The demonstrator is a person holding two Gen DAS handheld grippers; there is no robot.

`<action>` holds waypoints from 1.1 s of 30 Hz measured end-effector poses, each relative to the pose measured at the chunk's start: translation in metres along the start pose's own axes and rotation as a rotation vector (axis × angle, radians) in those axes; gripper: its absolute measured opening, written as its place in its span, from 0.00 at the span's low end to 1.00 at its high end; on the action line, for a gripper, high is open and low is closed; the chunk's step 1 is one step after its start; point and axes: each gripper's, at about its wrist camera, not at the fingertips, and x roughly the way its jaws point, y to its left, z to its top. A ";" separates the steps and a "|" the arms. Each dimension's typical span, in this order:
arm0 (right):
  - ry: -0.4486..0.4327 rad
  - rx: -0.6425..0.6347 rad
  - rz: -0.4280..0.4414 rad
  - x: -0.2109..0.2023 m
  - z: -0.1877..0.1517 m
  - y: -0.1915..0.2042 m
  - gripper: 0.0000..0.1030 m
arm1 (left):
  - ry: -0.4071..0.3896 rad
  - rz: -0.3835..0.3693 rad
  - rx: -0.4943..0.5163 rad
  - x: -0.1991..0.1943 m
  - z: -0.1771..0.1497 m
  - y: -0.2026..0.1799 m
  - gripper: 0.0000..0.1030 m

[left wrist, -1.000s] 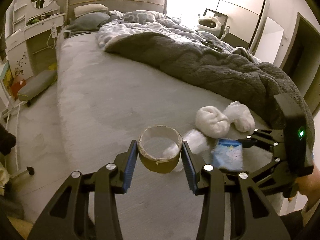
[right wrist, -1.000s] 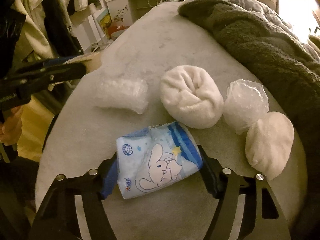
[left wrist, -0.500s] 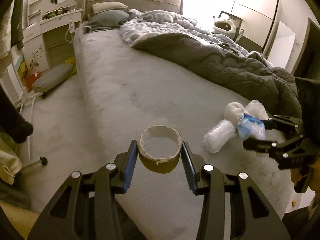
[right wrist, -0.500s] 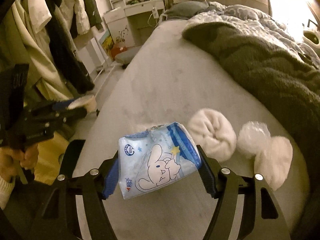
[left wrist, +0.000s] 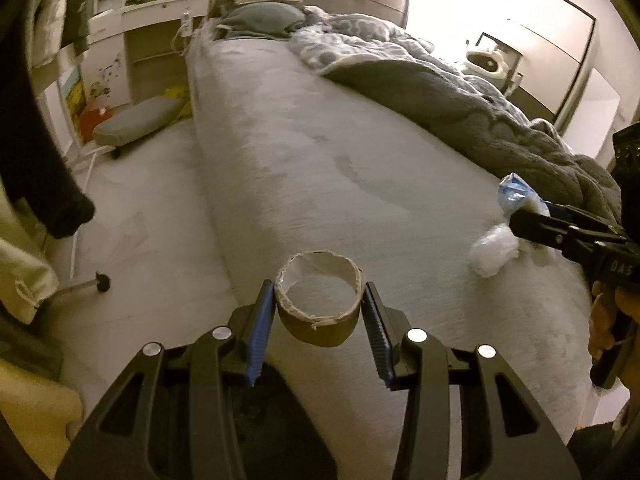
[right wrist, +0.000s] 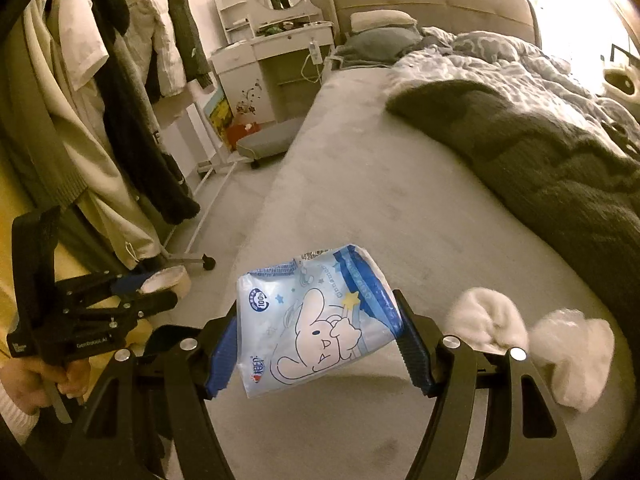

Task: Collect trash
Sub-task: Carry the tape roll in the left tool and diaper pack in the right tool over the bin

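Note:
My left gripper (left wrist: 319, 300) is shut on an empty brown tape roll (left wrist: 320, 308) and holds it over the bed's left edge; it also shows in the right wrist view (right wrist: 156, 284). My right gripper (right wrist: 316, 320) is shut on a blue-and-white tissue packet (right wrist: 316, 320) with a rabbit drawing, lifted above the bed; the packet shows in the left wrist view (left wrist: 516, 196). On the grey bed (right wrist: 400, 208) lie a white sock ball (right wrist: 486, 322), a crumpled clear plastic wad (right wrist: 560, 320) and another white ball (right wrist: 584, 372). A further plastic wad (left wrist: 494, 254) lies near the foot end.
A dark fleece blanket (right wrist: 560, 168) and a patterned duvet (left wrist: 360, 40) cover the bed's right half. Clothes hang on a rack (right wrist: 100, 100) at the left. A grey footstool (left wrist: 136, 120) and a white dresser (right wrist: 276, 60) stand by the bed's head end.
My right gripper has lifted the tissue packet off the bed and pulled back. My left gripper has moved left and back with the tape roll, now over the bed's edge.

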 end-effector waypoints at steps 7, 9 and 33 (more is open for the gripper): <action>-0.013 -0.021 0.042 0.018 0.011 0.037 0.68 | 0.019 0.039 -0.056 -0.006 -0.011 0.033 0.45; -0.007 -0.028 0.063 0.024 0.012 0.049 0.68 | 0.027 0.052 -0.058 -0.007 -0.016 0.038 0.45; 0.147 -0.126 0.175 0.105 0.004 0.164 0.68 | 0.303 0.094 -0.127 0.029 -0.108 0.115 0.45</action>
